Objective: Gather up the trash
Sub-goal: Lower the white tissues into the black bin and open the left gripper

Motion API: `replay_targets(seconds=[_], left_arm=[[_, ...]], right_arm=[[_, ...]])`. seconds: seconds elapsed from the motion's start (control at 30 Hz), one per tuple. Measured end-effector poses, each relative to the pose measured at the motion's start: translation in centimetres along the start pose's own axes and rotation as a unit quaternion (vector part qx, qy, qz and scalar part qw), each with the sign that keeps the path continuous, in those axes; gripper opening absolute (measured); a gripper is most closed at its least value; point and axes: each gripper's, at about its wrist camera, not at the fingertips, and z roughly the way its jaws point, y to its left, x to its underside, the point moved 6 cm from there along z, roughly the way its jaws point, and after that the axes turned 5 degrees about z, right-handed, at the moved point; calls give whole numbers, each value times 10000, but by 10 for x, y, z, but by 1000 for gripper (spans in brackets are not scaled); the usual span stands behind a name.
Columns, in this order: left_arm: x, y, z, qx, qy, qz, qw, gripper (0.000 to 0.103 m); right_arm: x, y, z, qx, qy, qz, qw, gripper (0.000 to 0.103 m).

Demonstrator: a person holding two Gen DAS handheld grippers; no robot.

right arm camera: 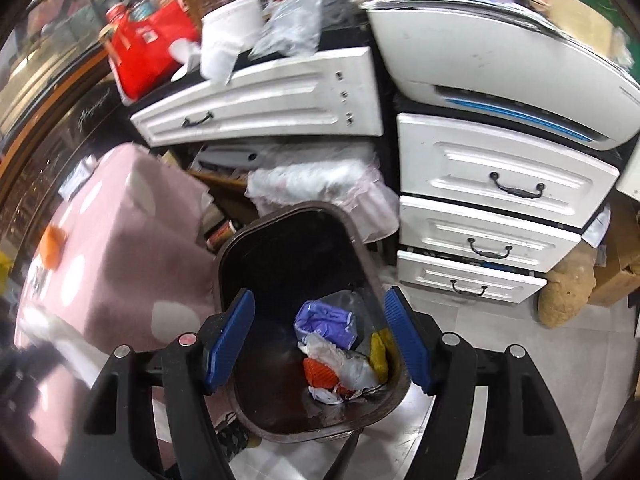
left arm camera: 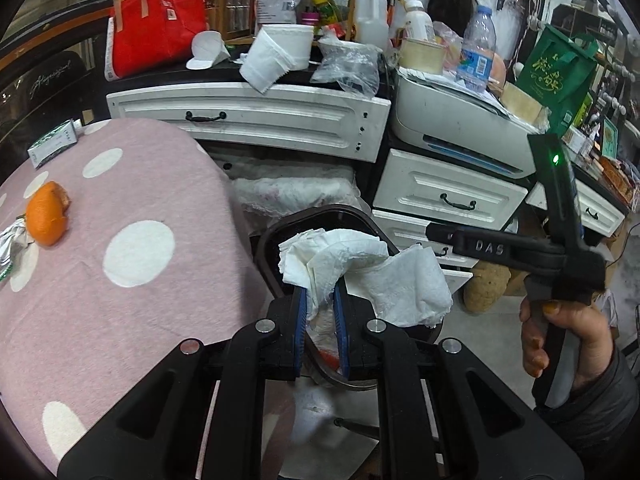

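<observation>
My left gripper (left arm camera: 320, 298) is shut on a crumpled white paper towel (left arm camera: 384, 276), which hangs over the dark trash bin (left arm camera: 336, 213) beside the pink dotted table. In the right wrist view my right gripper (right arm camera: 318, 316) stands open above that bin (right arm camera: 240, 240), with nothing between its blue pads (right arm camera: 230, 338). Inside the bin lie a purple glove (right arm camera: 326, 322), white wrappers (right arm camera: 344, 366), an orange scrap (right arm camera: 318, 374) and a yellow piece (right arm camera: 378, 350). An orange peel (left arm camera: 47, 218) and a silver wrapper (left arm camera: 12, 240) lie on the table at the left. The right gripper's body (left arm camera: 556, 240) shows at the right, in a hand.
The pink cloth-covered table (left arm camera: 100, 280) fills the left. White drawers (right arm camera: 500, 184) and a white printer (right arm camera: 500, 64) stand behind the bin, under a cluttered shelf with a red bag (left arm camera: 156, 28) and bottles. A small carton (left arm camera: 52, 144) sits at the table's far edge. A tan sack (right arm camera: 566, 292) lies on the floor at the right.
</observation>
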Motion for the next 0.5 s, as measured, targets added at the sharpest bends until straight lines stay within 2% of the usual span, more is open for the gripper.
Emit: replay_targets(seconds=[0.4,0.5], left_arm=[[2,-33,50,14,388,276,9989,14],[4,-41,60,12,482,389,9981,31]], right_arm=[[-8,-15,-8,-38,-100,230,9997,71],[-9,-19,-8,-45,-98,286,9995,73]])
